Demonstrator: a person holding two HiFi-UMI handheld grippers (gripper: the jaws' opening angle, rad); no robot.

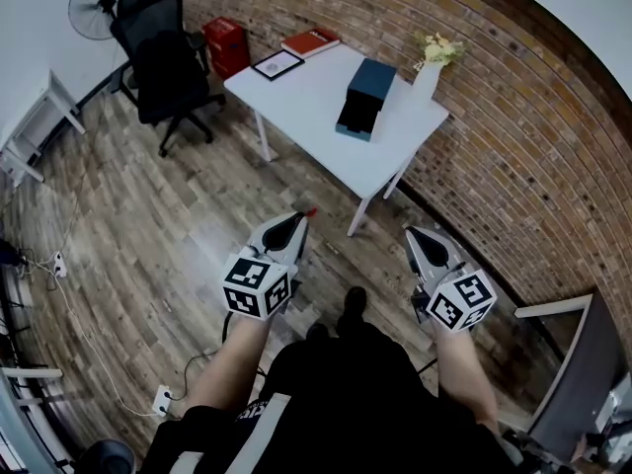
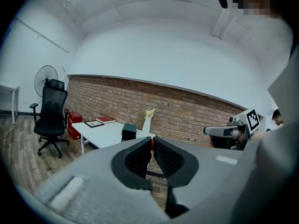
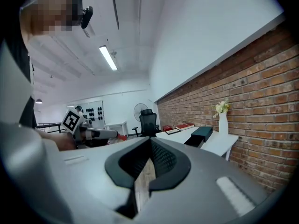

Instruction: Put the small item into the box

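The person is standing on the wooden floor (image 1: 148, 215), well apart from the white surface (image 1: 306, 97), and is holding both tools out in front at about the same height.

The left claw (image 1: 304, 215) is pinching the small item (image 1: 311, 210), a red piece that is poking out just past the tips. In the left gripper view the left claw (image 2: 151, 141) is showing its ridged pads almost together, with only a sliver of the red small item (image 2: 151, 144) showing between them. The right claw (image 1: 410, 233) is carrying nothing. In the right gripper view the right claw (image 3: 150, 141) is showing its tips meeting, with only bare floor showing through the gap lower down.

The dark teal box (image 1: 365, 97) is sitting on the surface close to the edge that is running along the brick wall (image 1: 474, 87). A white vase (image 1: 427, 79) of pale flowers is standing just beside it, at the wall-side corner. A red book (image 1: 310, 40) and a black picture frame (image 1: 277, 64) are lying at the far end of the surface. Beyond that end a black office chair (image 1: 163, 52) is standing on the floor, with a red container (image 1: 227, 45) beside it and a fan (image 1: 101, 3) behind it.
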